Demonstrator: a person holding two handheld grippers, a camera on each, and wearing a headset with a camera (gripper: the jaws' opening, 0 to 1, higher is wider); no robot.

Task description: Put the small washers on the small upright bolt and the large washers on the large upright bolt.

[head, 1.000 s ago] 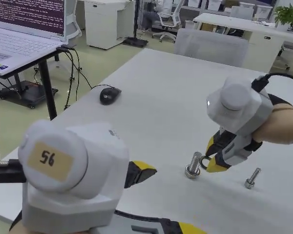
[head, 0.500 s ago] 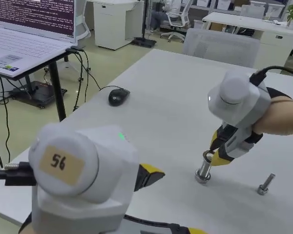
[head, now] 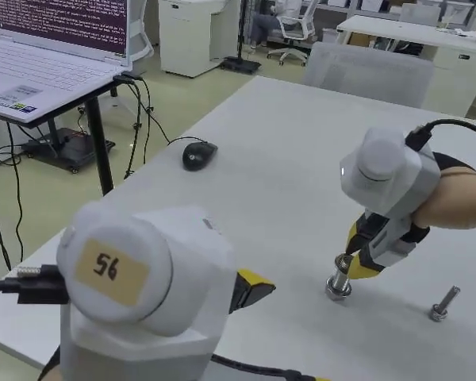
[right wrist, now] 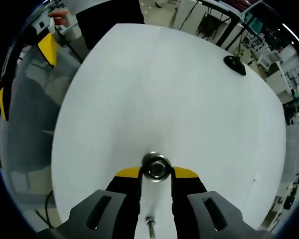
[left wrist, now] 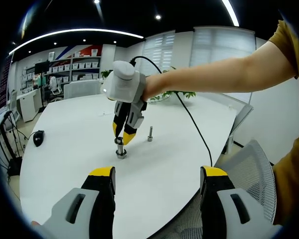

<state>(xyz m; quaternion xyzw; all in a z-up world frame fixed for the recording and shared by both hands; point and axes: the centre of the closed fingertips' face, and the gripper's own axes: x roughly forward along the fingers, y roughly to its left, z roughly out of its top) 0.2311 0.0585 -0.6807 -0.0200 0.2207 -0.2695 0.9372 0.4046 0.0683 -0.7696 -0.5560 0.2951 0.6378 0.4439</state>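
The large bolt (head: 339, 282) stands upright on the white table (head: 285, 159), with a wide base. My right gripper (head: 355, 258) hangs right over its top, shut on a large washer (right wrist: 156, 167) that sits around the bolt's tip. From the left gripper view the right gripper (left wrist: 123, 138) points down onto the large bolt (left wrist: 120, 150). The small bolt (head: 443, 304) stands tilted to the right, apart; it is also the small bolt (left wrist: 150, 133) behind the large one. My left gripper (left wrist: 157, 174) is open and holds nothing, low in the foreground (head: 254, 287).
A black mouse (head: 199, 155) lies at the table's far left. A laptop (head: 40, 63) rests on a side stand beyond the left edge, cables hanging under it. A grey chair (head: 365, 71) stands at the far edge. The right gripper's cable (left wrist: 189, 119) trails over the table.
My right gripper has carried the large washer from beside the large bolt to over its top and down around the tip. The head camera has shifted; my left gripper has stayed open.
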